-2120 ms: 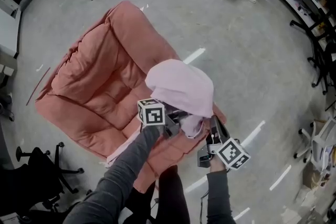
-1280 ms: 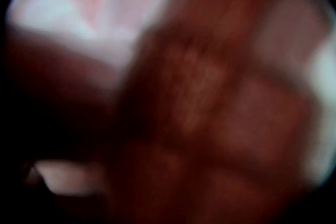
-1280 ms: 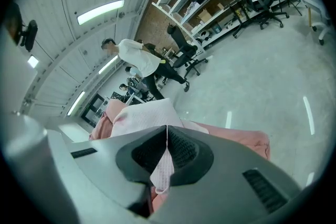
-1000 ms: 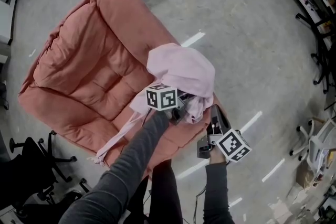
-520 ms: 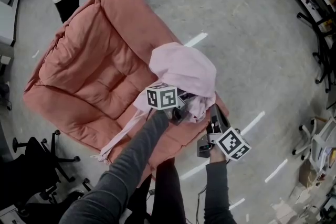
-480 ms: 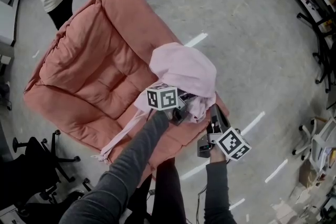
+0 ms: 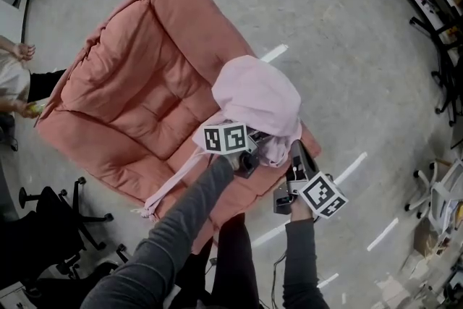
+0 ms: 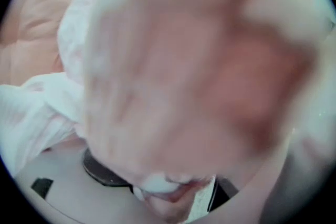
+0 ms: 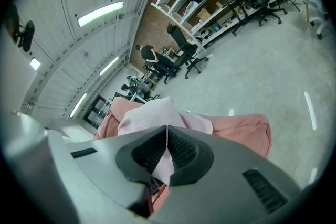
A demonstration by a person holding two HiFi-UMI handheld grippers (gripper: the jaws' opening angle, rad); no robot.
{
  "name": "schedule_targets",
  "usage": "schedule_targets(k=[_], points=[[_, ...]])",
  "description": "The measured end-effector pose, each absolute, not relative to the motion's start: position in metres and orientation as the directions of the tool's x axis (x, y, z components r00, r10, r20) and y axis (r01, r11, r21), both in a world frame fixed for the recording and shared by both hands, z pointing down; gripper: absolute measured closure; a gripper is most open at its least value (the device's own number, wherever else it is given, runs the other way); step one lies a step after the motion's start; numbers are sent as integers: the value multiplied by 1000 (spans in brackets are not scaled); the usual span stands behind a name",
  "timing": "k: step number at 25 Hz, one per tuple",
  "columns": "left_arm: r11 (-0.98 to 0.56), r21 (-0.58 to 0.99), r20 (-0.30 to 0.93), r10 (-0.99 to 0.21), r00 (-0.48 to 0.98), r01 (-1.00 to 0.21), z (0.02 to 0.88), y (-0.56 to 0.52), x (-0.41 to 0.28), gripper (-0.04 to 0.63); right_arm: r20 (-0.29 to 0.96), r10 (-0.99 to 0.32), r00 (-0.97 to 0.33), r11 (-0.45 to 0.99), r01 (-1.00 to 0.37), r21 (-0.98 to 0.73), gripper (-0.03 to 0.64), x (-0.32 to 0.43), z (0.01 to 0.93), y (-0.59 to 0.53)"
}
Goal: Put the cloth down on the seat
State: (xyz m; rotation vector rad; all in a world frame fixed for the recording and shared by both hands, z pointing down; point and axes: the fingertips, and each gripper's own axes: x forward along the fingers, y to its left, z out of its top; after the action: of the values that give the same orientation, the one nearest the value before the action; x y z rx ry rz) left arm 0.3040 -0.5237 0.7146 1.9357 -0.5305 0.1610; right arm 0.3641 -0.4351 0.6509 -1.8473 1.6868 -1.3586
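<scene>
The left forearm (image 7: 177,231) and the right forearm (image 7: 300,264), both in grey sleeves, reach forward and slightly downward, side by side. There are two claws, one cloth and one seat. The left claw (image 7: 252,153) (image 8: 163,186) has just been opening and is released, with the pale pink crumpled cloth (image 7: 257,94) lying loose between its jaws. The right claw (image 7: 295,150) (image 9: 166,152) is clenched on a thin fold of the cloth. The cloth is bunched in a heap on the near right edge of the salmon-pink padded fabric seat (image 7: 137,90).
</scene>
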Motion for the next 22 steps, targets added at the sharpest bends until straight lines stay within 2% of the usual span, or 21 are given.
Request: schedule_targets(k=[12, 17, 22], points=[[-257, 844, 406, -270, 873, -471, 740, -492, 259, 144, 439, -886, -149, -268, -609, -747, 606, 330, 656, -422], [-219, 825, 467, -256, 846, -521, 777, -477, 239, 144, 455, -876, -162, -276, -605, -746, 606, 318, 672, -413], [-116, 792, 563, -242, 790, -600, 813, -456, 224, 142, 482, -860, -165, -298, -604, -739, 606, 314, 689, -401]])
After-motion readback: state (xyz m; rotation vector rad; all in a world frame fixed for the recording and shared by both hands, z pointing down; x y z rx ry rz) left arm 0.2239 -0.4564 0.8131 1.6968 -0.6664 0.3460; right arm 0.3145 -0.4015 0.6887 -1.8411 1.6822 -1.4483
